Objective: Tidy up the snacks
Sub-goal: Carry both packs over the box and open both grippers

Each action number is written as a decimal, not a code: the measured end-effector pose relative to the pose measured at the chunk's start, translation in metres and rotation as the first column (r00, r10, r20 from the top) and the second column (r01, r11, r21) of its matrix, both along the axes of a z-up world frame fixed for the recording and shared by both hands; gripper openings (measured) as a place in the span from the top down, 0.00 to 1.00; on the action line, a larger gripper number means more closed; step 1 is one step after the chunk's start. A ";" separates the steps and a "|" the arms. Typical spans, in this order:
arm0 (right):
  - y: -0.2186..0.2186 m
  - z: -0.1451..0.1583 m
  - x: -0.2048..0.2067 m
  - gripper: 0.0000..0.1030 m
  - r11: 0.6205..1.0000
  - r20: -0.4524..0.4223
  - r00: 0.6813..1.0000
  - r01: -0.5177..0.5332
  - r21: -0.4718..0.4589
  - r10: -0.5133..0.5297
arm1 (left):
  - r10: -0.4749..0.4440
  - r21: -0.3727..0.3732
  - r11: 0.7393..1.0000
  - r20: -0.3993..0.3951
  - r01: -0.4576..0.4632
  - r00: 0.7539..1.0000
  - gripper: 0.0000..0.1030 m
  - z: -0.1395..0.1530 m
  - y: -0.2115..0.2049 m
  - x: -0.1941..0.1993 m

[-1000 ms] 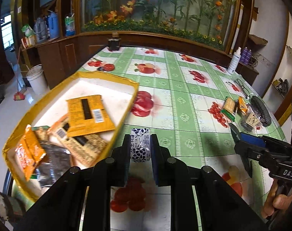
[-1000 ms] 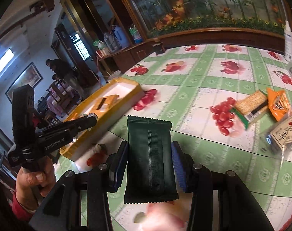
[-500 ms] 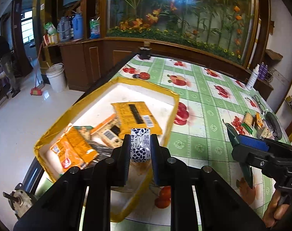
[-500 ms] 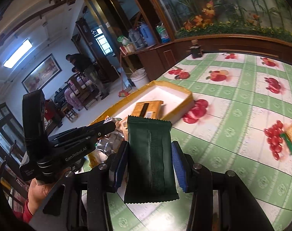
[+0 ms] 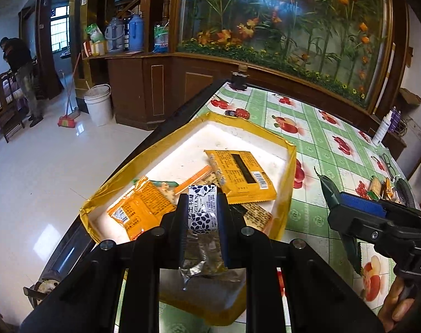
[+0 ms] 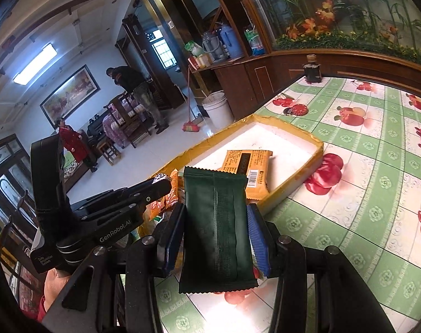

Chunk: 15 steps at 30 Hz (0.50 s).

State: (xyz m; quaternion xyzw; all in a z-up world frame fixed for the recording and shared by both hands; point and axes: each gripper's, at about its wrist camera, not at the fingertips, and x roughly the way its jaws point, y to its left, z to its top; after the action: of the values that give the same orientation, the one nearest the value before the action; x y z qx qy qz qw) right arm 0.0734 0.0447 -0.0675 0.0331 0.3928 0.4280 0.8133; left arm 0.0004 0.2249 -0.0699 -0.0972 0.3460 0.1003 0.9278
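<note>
Over the yellow tray point(image 5: 289, 172), left jaws pinching a blue-patterned packet point(image 5: 202, 211), right jaws a dark-green one point(image 6: 218, 222).

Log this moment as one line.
left gripper: shut on blue-and-white snack packet, over yellow tray | right gripper: shut on dark green snack packet, near tray | both unreleased

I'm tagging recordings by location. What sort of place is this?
Probably a family living or dining room: a fruit-print tablecloth, a wooden cabinet with thermos flasks, and a broom beside a bucket.
</note>
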 end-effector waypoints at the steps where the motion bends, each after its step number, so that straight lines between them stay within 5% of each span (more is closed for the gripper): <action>1: 0.003 -0.001 0.001 0.56 1.000 -0.003 1.000 -0.003 -0.001 0.003 | 0.004 -0.002 1.000 -0.001 -0.004 1.000 0.84 -0.001 0.002 0.000; 15: 0.048 -0.023 0.037 0.56 1.000 -0.028 0.999 0.019 -0.011 -0.020 | 0.034 -0.023 0.999 -0.043 -0.035 0.998 0.84 -0.019 0.025 0.011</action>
State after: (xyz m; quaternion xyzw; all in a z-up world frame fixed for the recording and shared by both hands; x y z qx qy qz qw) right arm 0.1105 0.0929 -0.0909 0.0386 0.4064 0.4173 0.8119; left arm 0.0116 0.2497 -0.0890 -0.1118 0.3652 0.1143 0.9171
